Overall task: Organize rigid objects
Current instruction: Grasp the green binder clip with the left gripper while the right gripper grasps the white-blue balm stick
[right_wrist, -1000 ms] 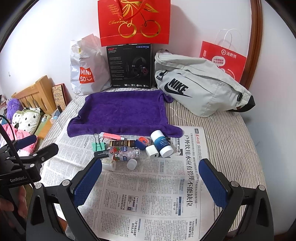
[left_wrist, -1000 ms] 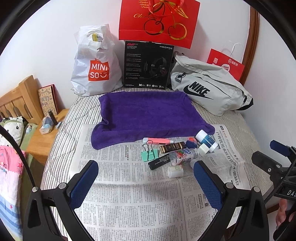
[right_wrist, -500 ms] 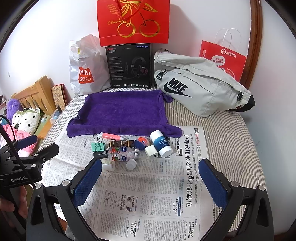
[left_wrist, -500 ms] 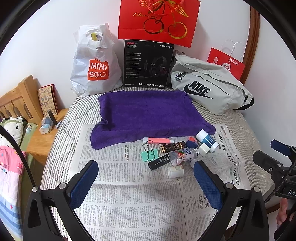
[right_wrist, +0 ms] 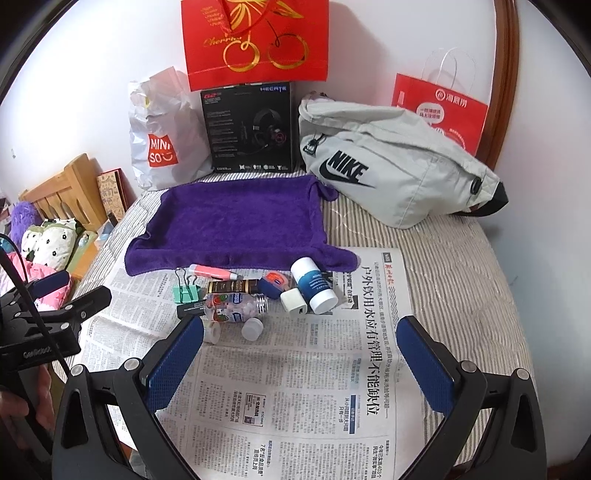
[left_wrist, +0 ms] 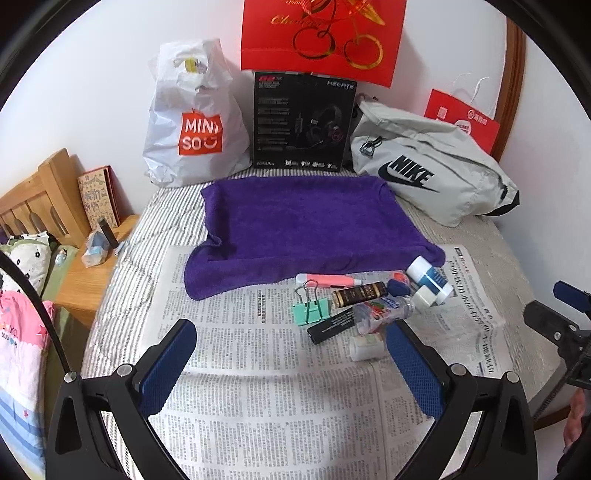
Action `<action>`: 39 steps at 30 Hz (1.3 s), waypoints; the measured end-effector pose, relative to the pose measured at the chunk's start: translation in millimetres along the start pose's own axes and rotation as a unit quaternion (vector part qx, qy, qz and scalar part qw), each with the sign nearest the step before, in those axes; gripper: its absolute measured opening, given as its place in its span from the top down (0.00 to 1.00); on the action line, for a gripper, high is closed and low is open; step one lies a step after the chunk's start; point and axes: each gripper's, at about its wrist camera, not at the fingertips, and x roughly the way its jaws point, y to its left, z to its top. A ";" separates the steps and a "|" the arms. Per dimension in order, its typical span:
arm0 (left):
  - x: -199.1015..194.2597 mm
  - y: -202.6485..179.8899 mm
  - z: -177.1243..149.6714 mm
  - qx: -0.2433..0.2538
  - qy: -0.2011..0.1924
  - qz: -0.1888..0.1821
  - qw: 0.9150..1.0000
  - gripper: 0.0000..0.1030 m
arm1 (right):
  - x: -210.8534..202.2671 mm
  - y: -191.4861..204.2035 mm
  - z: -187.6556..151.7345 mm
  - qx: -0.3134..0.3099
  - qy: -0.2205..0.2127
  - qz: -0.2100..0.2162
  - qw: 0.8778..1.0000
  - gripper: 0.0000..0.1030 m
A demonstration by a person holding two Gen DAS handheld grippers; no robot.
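A cluster of small rigid items lies on newspaper [left_wrist: 258, 398] in front of a purple towel [left_wrist: 306, 221]: a pink pen [left_wrist: 327, 279], a green binder clip [left_wrist: 311, 311], a brown tube [left_wrist: 358, 294], a black stick [left_wrist: 332, 328], a clear candy bottle [left_wrist: 380, 308], a white-and-blue bottle [right_wrist: 314, 286], a white cube [right_wrist: 293, 301] and small white caps [right_wrist: 252, 328]. My left gripper [left_wrist: 291, 354] is open and empty, just short of the cluster. My right gripper [right_wrist: 300, 354] is open and empty, hovering over the newspaper [right_wrist: 295, 398] before the cluster.
Along the back wall stand a white Miniso bag [left_wrist: 192, 122], a black headset box [left_wrist: 303, 122], a red gift bag [left_wrist: 321, 33] and a grey Nike bag [left_wrist: 432, 173]. A wooden bedside stand [left_wrist: 88, 266] is at the left.
Both grippers have crept slightly forward toward the cluster; the items have not moved.
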 end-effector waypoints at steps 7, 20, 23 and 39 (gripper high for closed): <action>52.5 6.2 0.8 -0.024 0.039 -0.003 0.999 0.00 | 26.0 -7.6 -2.3 -0.004 0.025 -0.005 1.000 0.00; 140.0 -0.6 1.7 -0.040 0.101 0.020 0.994 0.00 | 75.7 -32.3 0.3 -0.004 0.072 -0.024 0.997 0.00; 153.1 -0.2 2.4 -0.043 0.110 0.027 0.993 0.00 | 85.6 -38.8 1.4 -0.001 0.083 -0.030 0.996 0.00; 162.4 19.1 -7.3 -0.032 0.113 0.043 0.992 0.00 | 133.9 -55.3 12.1 -0.002 0.099 -0.029 0.995 0.00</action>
